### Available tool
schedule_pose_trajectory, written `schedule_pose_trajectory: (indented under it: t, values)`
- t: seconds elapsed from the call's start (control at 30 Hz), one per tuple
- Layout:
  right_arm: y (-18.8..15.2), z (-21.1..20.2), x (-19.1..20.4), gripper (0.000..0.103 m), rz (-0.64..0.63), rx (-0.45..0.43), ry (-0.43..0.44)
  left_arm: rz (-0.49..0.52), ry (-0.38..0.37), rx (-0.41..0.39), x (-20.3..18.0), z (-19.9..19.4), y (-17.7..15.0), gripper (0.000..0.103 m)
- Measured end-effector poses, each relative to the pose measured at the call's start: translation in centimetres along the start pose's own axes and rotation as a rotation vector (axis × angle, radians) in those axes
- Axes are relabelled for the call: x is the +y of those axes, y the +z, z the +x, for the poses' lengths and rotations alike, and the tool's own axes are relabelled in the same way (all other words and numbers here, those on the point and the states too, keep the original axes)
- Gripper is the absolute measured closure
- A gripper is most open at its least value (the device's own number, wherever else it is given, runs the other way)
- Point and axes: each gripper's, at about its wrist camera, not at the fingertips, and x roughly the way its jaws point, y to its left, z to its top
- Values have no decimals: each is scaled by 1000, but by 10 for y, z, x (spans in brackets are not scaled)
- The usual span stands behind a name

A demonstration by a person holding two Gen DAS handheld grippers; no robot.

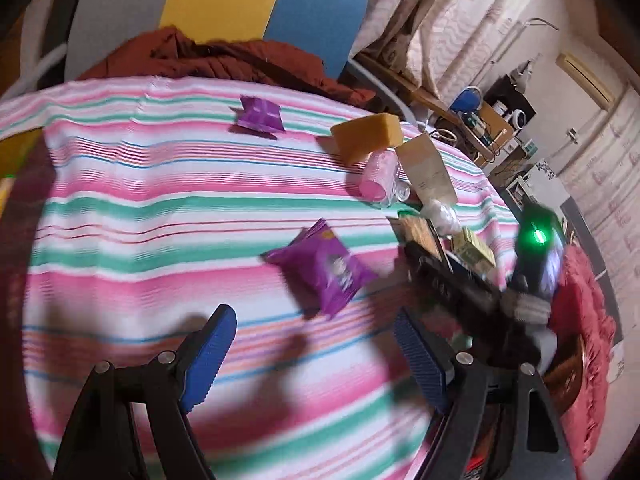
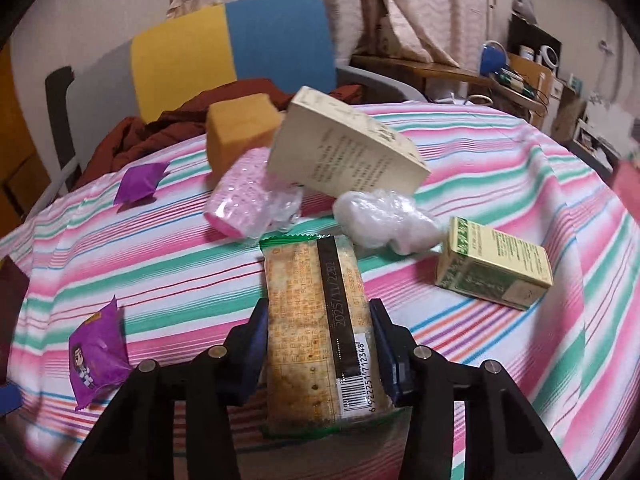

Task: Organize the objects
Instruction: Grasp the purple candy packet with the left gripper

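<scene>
Here the right gripper [image 2: 318, 344] is clenched on a cracker packet [image 2: 316, 332], held lengthwise above the striped tablecloth [image 2: 500, 168]. Just beyond its tip lie a pink roll [image 2: 240, 196] and crumpled clear plastic [image 2: 384, 216], with a tilted cream box [image 2: 344, 148] and an orange sponge [image 2: 236, 132] behind, toward the far edge. A green carton [image 2: 496, 268] lies to the right. The left gripper [image 1: 316, 356] hangs released, a purple snack bag [image 1: 324, 268] ahead of its fingers; another purple packet [image 1: 258, 114] sits near the far edge.
</scene>
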Motion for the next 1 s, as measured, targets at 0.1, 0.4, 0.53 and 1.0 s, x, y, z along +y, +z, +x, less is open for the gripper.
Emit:
schedule_pose_trajectory:
  t: [0.1, 0.4, 0.53, 1.0]
  values:
    - [0, 4, 5, 55, 6, -7, -19, -53, -3, -3, -7, 17, 20, 20]
    - [2, 7, 7, 54, 15, -19, -23, -22, 85, 21, -14, 60, 39, 20]
    - [2, 8, 7, 54, 17, -24, -22, 178, 159, -32, -24, 63, 27, 22]
    - [2, 8, 8, 54, 17, -25, -24, 310, 139, -78, -17, 52, 11, 36]
